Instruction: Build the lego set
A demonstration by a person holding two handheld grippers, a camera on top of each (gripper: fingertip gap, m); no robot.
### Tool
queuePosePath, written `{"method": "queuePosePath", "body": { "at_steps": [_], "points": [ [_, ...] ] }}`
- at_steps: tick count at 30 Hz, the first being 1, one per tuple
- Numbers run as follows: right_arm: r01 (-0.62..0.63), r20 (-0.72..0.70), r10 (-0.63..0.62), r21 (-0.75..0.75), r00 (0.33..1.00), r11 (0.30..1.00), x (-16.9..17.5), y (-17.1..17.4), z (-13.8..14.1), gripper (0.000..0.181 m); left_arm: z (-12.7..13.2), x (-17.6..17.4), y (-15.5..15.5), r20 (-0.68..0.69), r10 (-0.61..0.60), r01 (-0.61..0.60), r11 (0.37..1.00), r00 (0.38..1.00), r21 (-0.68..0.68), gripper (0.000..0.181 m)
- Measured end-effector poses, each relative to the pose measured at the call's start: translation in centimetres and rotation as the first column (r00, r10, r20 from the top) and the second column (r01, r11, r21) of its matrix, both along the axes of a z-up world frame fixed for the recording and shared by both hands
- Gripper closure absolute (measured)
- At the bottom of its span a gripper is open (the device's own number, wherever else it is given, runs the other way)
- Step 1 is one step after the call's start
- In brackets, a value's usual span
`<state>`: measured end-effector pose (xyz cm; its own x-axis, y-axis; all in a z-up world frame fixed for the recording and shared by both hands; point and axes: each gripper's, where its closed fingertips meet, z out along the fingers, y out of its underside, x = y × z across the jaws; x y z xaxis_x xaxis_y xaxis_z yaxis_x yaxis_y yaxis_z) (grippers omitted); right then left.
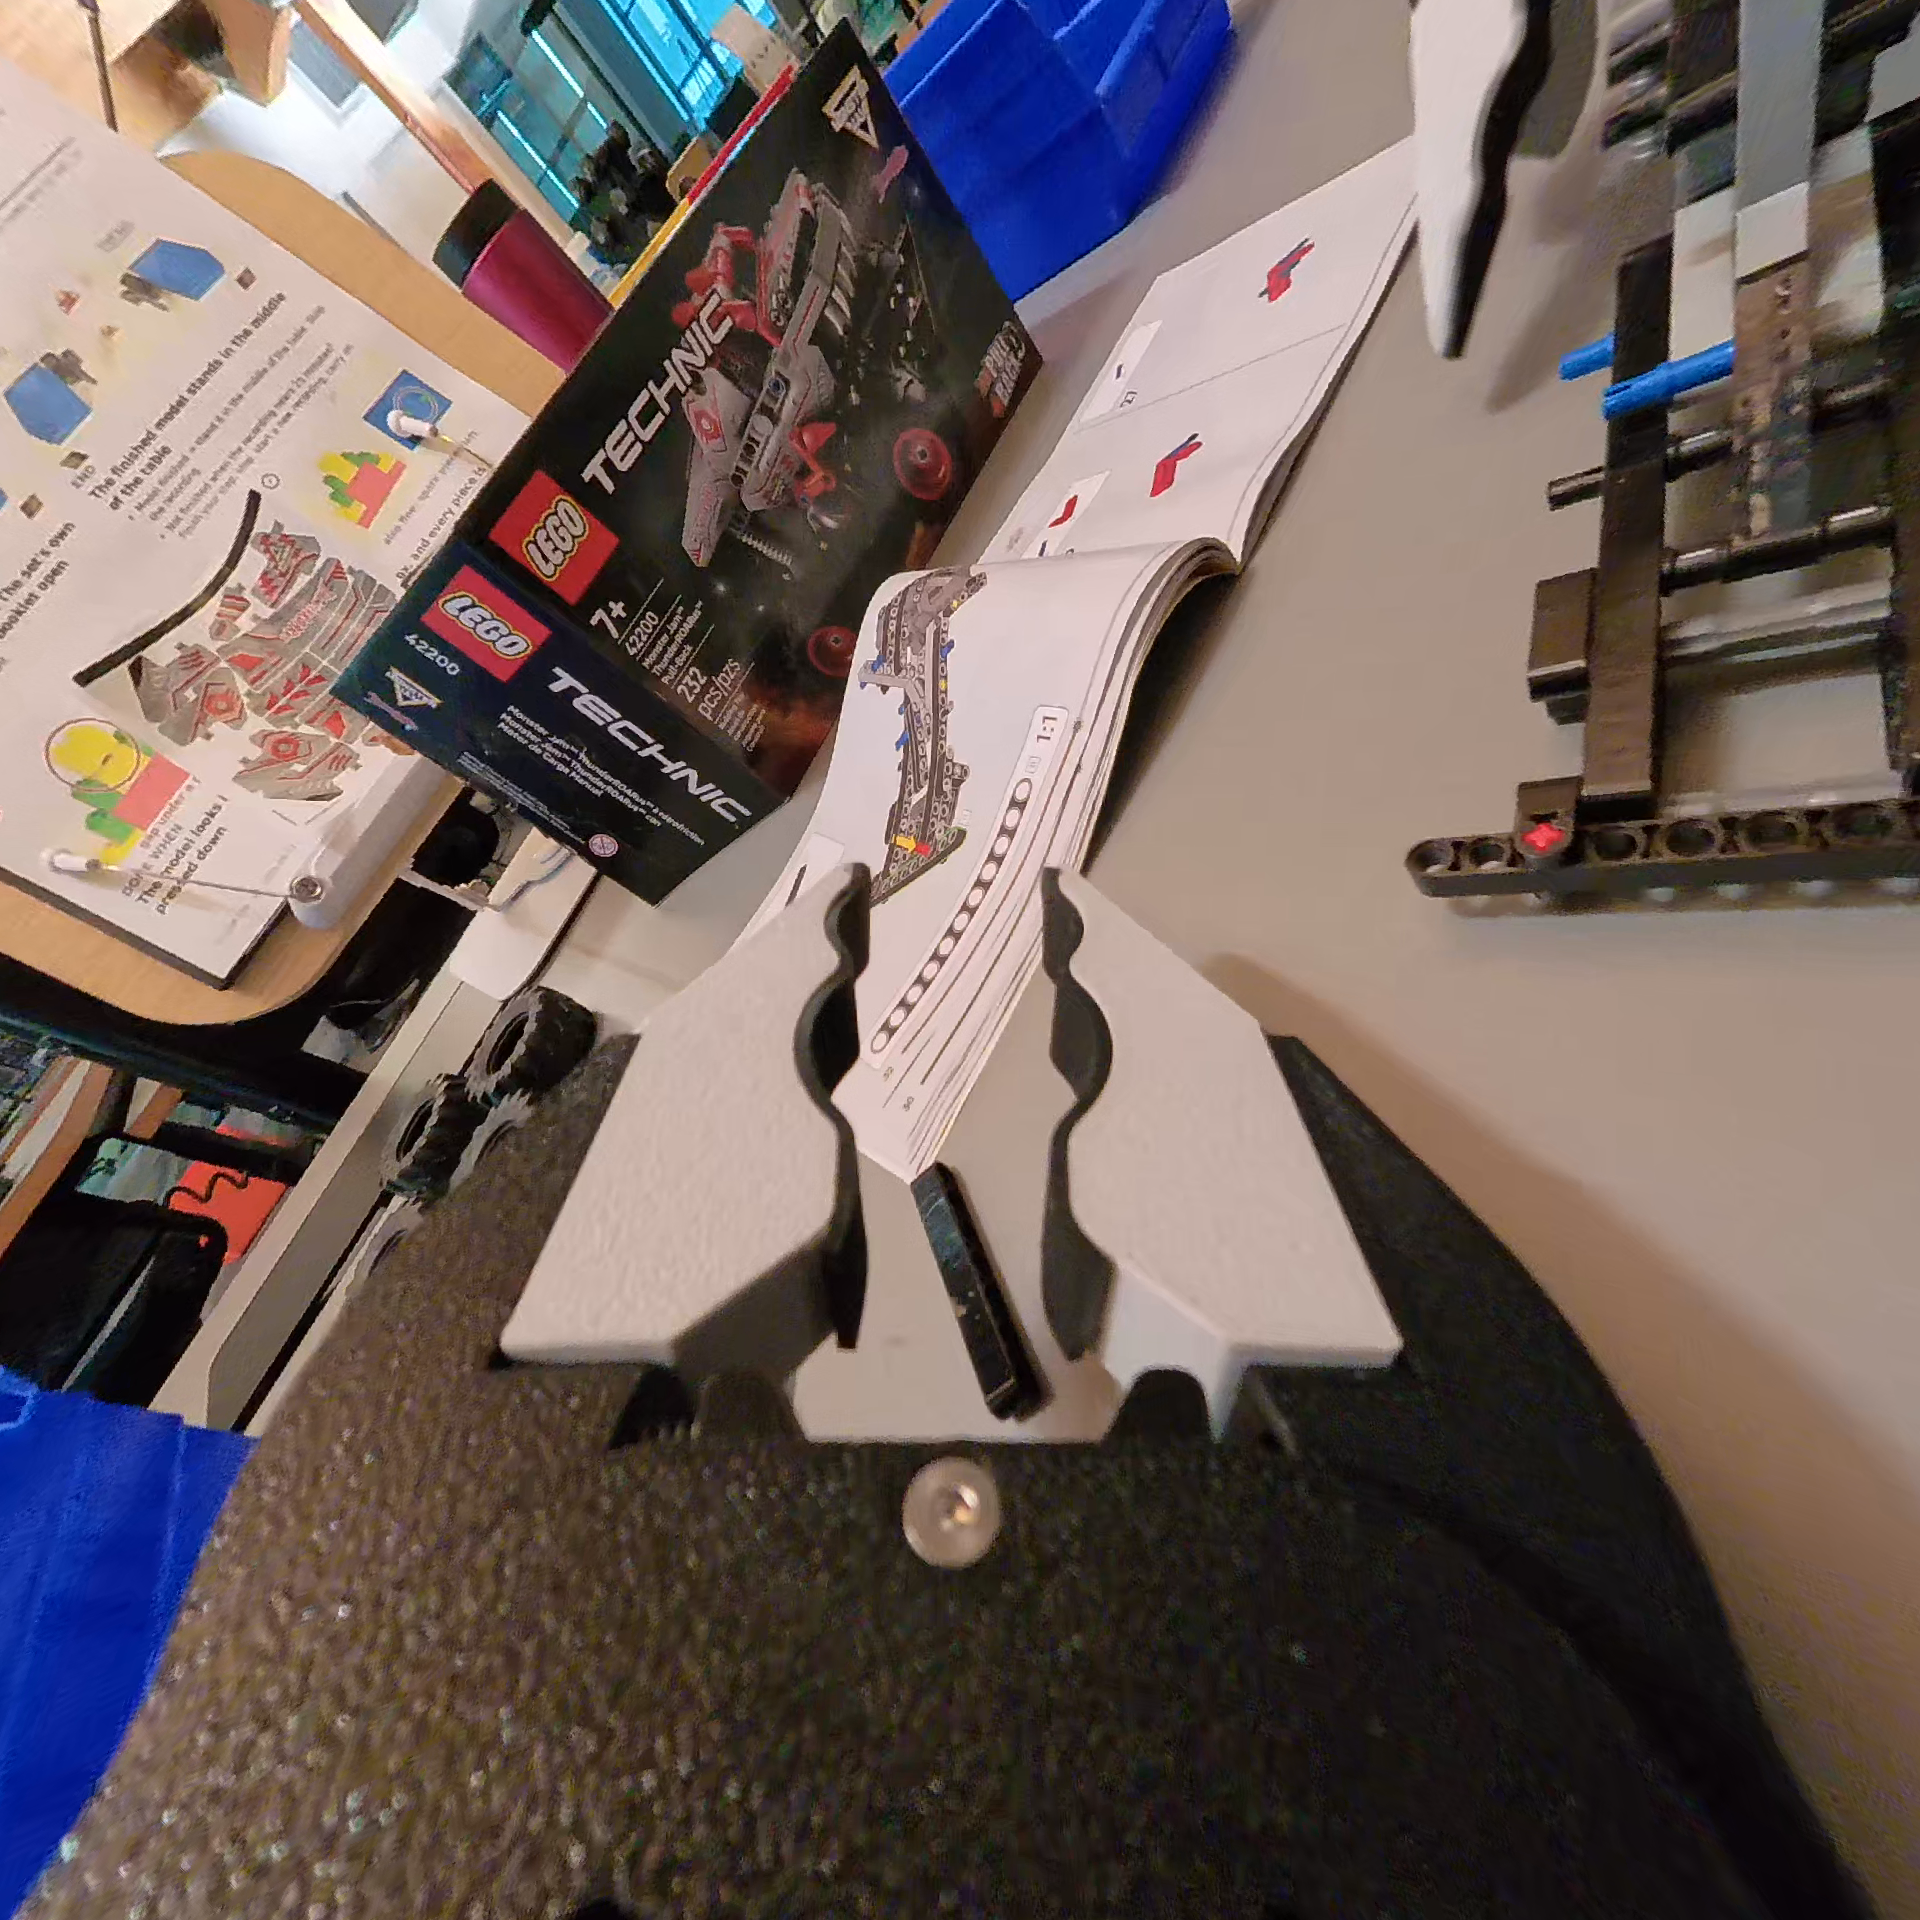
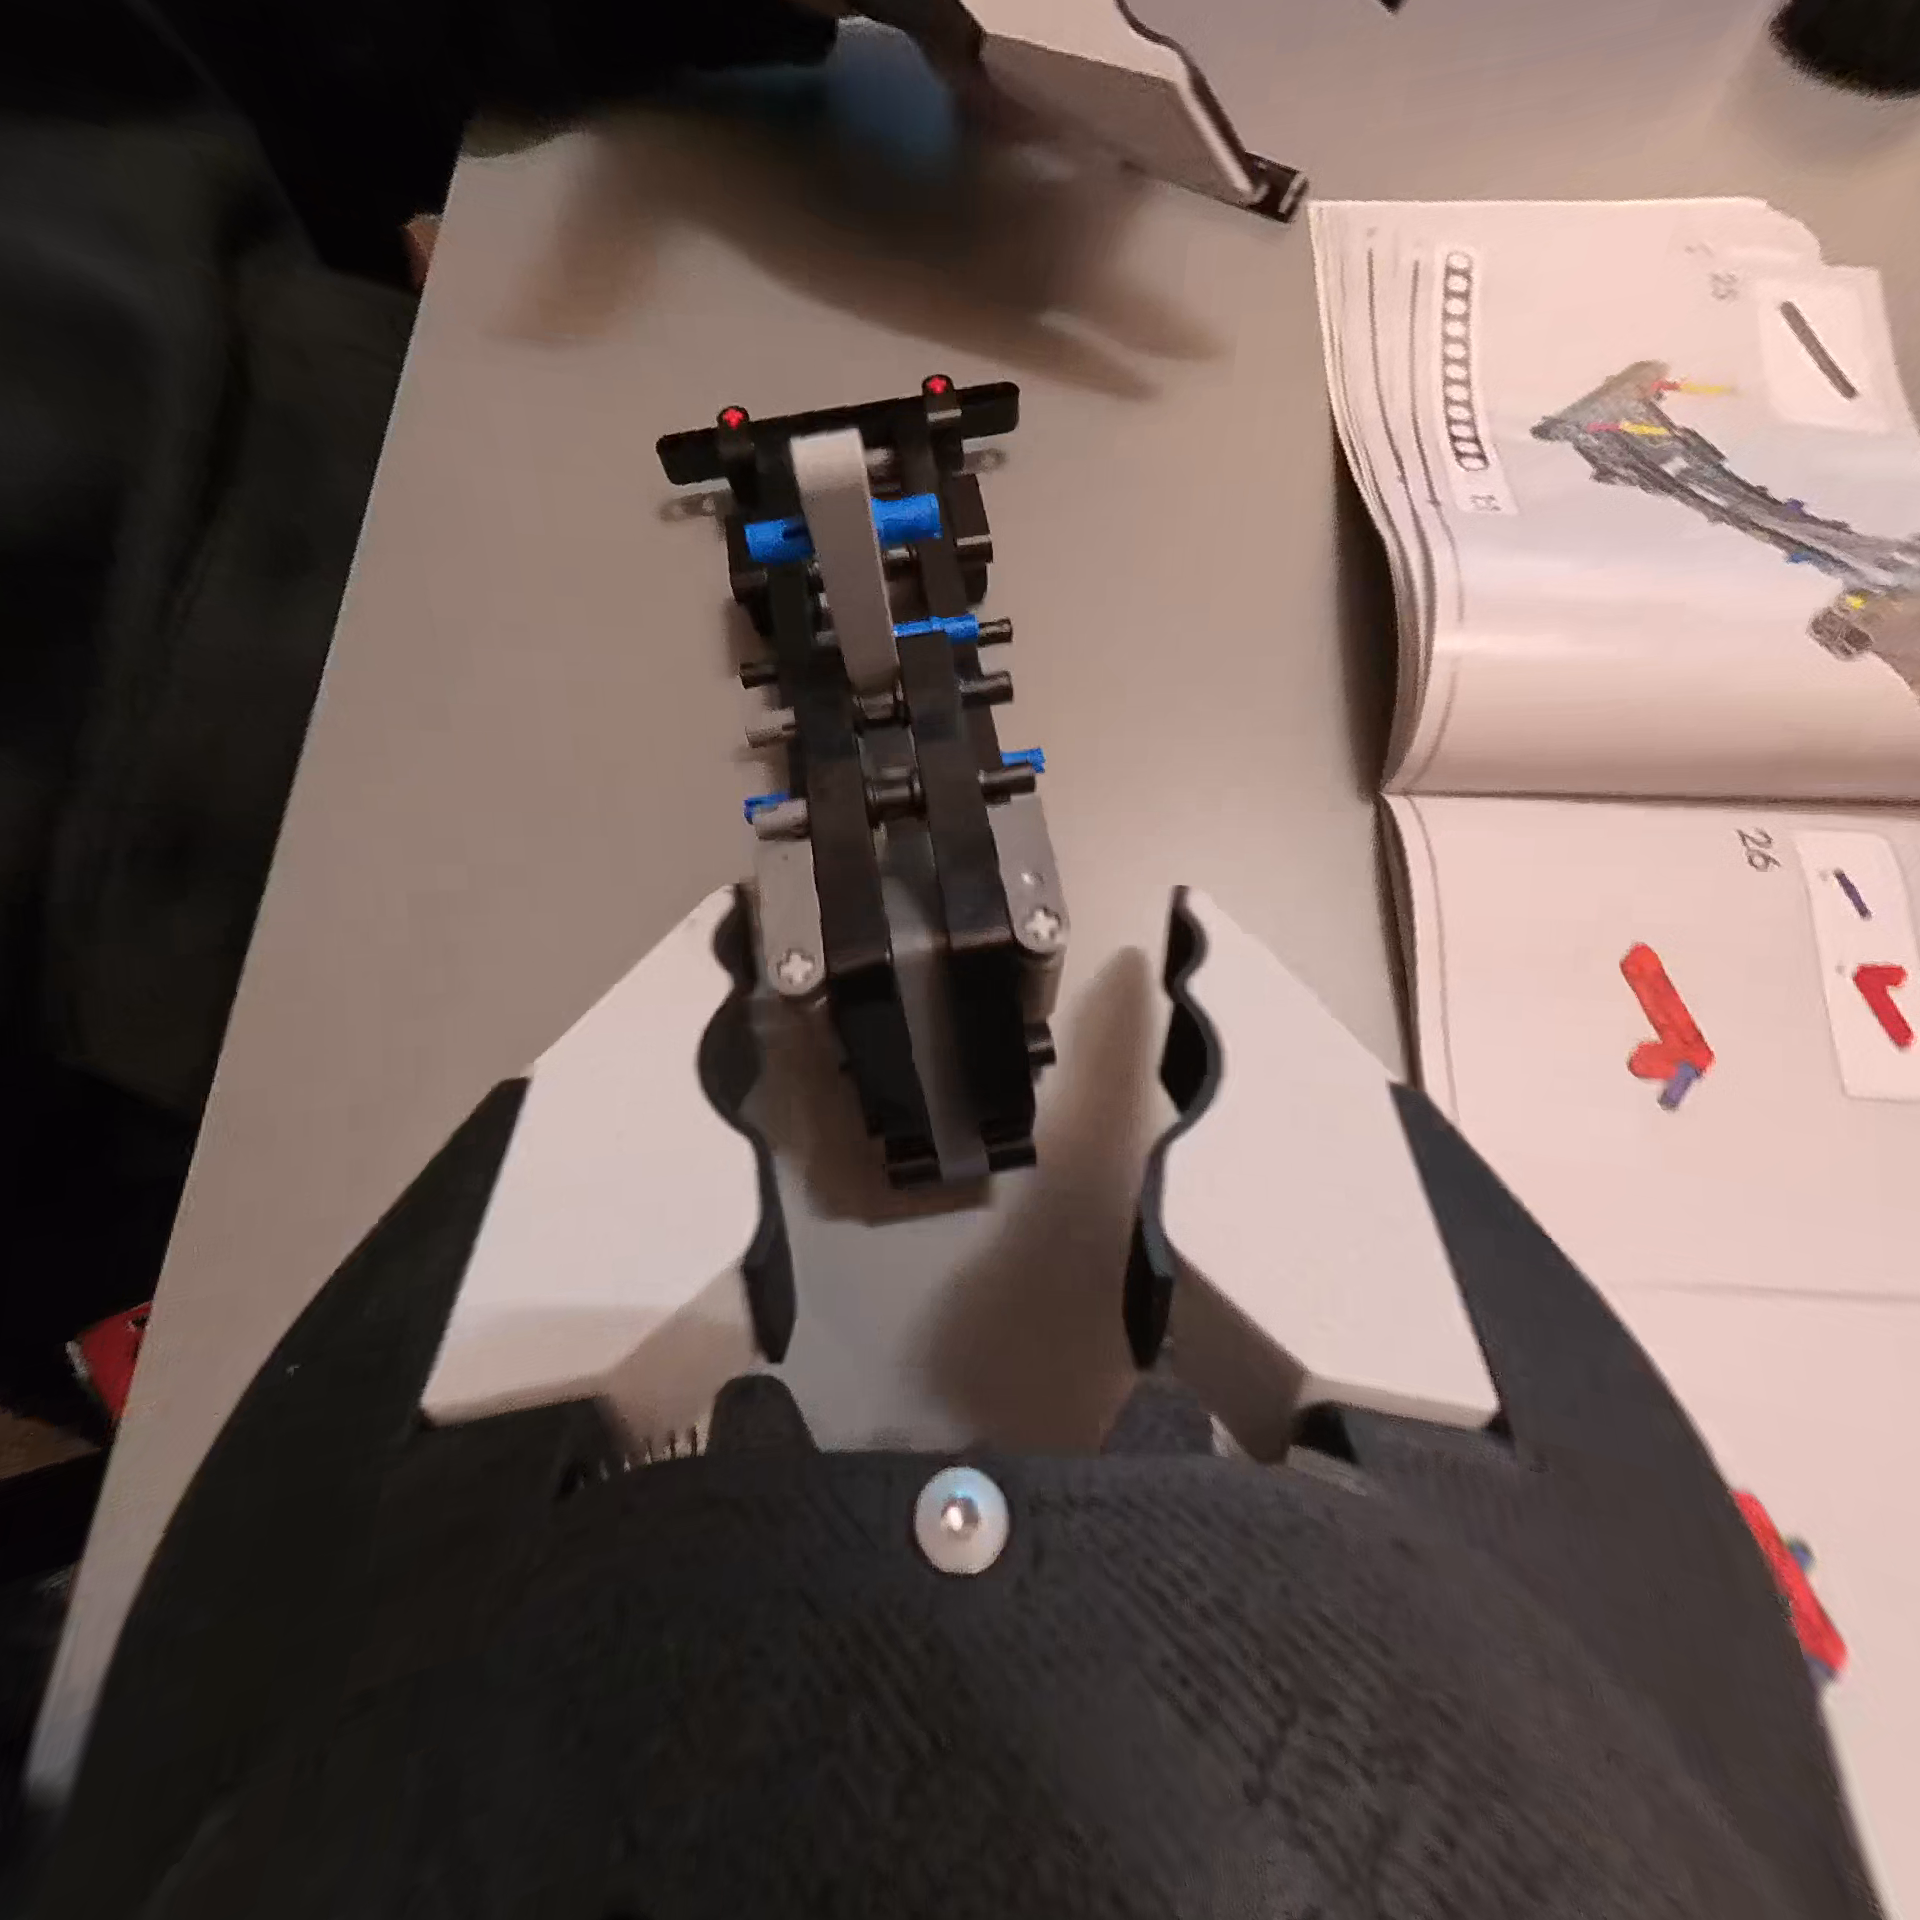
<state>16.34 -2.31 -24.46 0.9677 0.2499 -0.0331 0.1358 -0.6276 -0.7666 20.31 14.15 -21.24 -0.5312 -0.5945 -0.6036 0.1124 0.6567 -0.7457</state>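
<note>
The partly built model [image 2: 883,727], black beams with blue pins, red axle ends and a grey beam, stands on the table between my right gripper's [image 2: 956,904] open fingers; its near end lies against the left finger [image 2: 623,1143]. It also shows in the left wrist view [image 1: 1662,623]. My left gripper [image 1: 954,883] holds a thin black beam [image 1: 977,1288] between its fingers, above the open instruction booklet [image 1: 1195,416]. In the right wrist view this gripper [image 2: 1143,114] is blurred at the top, the beam's end [image 2: 1273,192] sticking out of it.
The set's box [image 1: 707,468] stands behind the booklet [image 2: 1621,623]. Black tyres [image 1: 520,1049] lie at the table's left edge. A blue bin [image 1: 1039,135] stands at the back, and a printed sheet [image 1: 156,468] lies on another table. Red pieces [image 2: 1787,1590] lie by my right gripper. Tip to tip, the grippers are about 20 centimetres apart.
</note>
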Motion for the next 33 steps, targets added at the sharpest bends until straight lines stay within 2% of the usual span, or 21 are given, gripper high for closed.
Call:
{"method": "queuePosePath", "body": {
  "at_steps": [2, 6, 9, 14, 17, 25, 27, 30, 33],
  "points": [
    [-0.037, 0.01, 0.037, 0.007, 0.999, 0.999, -0.5, 0.3, -0.2, 0.134, -0.1, 0.2, 0.1, 0.0, 0.014, -0.014, 1.0, 1.0, 0.007, 0.152],
    [-0.027, 0.028, 0.027, 0.007, 0.999, 1.0, -0.1, -0.8, -0.2, 0.135, 0.1, 0.5, 0.4, 0.005, 0.032, -0.032, 0.999, 0.999, 0.001, 0.152],
    [0.015, 0.028, -0.015, 0.004, 0.999, 1.0, 0.7, -3.1, -0.2, 0.135, 0.2, 0.6, 0.9, 0.011, 0.044, -0.044, 0.999, 0.999, -0.003, 0.152],
    [0.183, 0.041, -0.183, -0.003, 0.982, 0.983, 3.6, -8.8, -0.2, 0.134, 0.5, 0.9, 2.1, 0.017, 0.066, -0.065, 0.998, 0.998, -0.023, 0.153],
    [0.277, 0.023, -0.277, 0.021, 0.961, 0.961, 5.1, -10.8, -0.1, 0.135, 0.5, 1.1, 2.3, 0.019, 0.068, -0.067, 0.997, 0.998, -0.032, 0.153],
    [0.29, 0.06, -0.292, 0.04, 0.954, 0.956, 6.0, -10.3, -0.2, 0.133, 0.6, 1.8, 2.1, 0.069, 0.089, -0.089, 0.996, 0.994, -0.002, 0.153],
    [0.292, 0.054, -0.293, 0.029, 0.955, 0.956, 5.8, -10.0, 0.0, 0.12, 0.7, 1.8, 2.5, 0.093, 0.103, -0.104, 0.995, 0.99, 0.01, 0.153],
    [0.294, 0.019, -0.295, 0.028, 0.955, 0.955, 5.6, -9.5, 0.7, 0.116, 0.6, 1.8, 2.8, 0.117, 0.115, -0.12, 0.992, 0.986, 0.033, 0.154],
    [0.302, -0.019, -0.304, -0.075, 0.953, 0.95, 5.8, -9.8, -0.2, 0.114, 0.3, 1.9, 2.6, 0.136, 0.117, -0.127, 0.989, 0.984, 0.073, 0.154]
  ]
}}
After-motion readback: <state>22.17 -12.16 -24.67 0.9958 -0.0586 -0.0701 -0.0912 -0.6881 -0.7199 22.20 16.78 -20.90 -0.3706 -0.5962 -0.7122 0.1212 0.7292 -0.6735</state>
